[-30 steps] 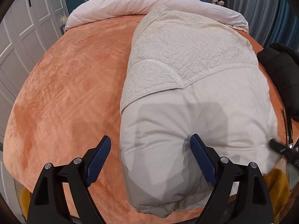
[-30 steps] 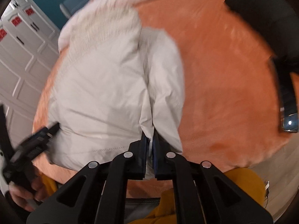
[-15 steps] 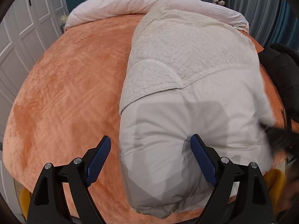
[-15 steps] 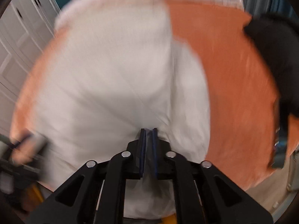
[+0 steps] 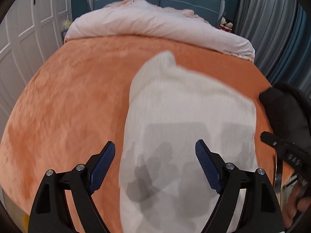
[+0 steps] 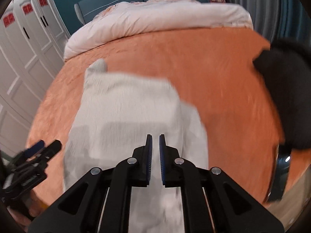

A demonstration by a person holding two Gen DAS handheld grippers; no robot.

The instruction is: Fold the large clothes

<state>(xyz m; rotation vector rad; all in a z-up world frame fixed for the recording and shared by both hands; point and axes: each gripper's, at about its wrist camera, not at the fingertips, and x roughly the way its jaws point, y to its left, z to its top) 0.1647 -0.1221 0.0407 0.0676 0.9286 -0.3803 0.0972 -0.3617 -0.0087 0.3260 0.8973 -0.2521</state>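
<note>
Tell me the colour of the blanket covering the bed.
Orange; the blanket shows best in the left wrist view, spread under the white garment.

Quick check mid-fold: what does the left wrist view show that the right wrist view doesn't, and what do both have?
Only the left wrist view: the left gripper with its jaws wide apart over the cream garment, and the plush toys clearly beside the headboard.

Only the right wrist view: the right gripper with a narrow gap between its pads and no cloth visibly pinched, and red stickers on the wardrobe doors.

Both: the blurred cream garment on the orange blanket, the pink duvet at the head, and the black clothing on the right edge.
</note>
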